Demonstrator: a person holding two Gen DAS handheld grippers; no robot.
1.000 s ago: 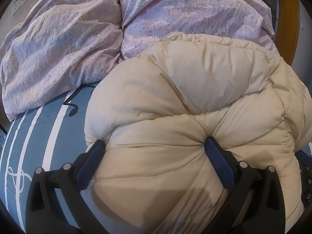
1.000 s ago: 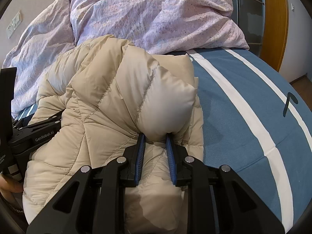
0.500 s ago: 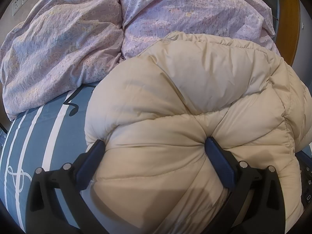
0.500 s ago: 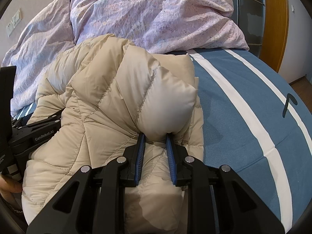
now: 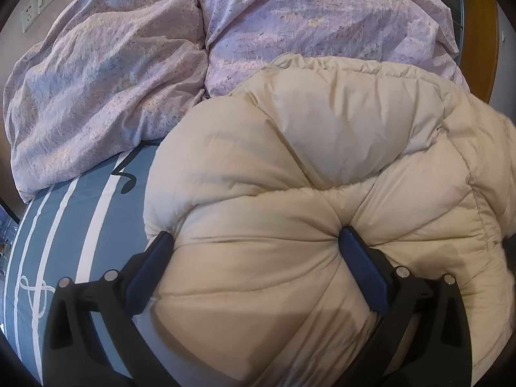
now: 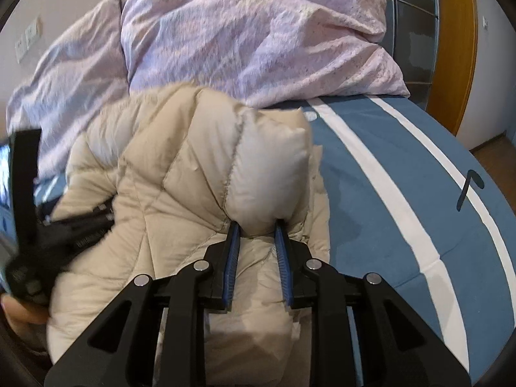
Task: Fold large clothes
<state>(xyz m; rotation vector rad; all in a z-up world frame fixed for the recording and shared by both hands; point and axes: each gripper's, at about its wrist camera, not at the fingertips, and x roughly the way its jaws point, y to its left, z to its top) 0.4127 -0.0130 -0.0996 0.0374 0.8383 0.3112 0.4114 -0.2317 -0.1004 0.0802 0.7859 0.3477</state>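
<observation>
A puffy beige down jacket lies bunched on the blue striped bed. My left gripper has its jaws wide apart, pressed against a thick bulge of the jacket on both sides. My right gripper is shut on a puffed fold of the same jacket, pinched between the blue pads. The left gripper's body shows blurred at the left of the right wrist view, beside the jacket.
A crumpled lilac duvet is heaped behind the jacket, also in the right wrist view. Blue bedcover with white stripes lies to the right. A wooden door frame stands at the far right. Wall sockets are at the upper left.
The right wrist view has shifted slightly and the left gripper's body in it is now motion-blurred. The jacket and both grips look unchanged.
</observation>
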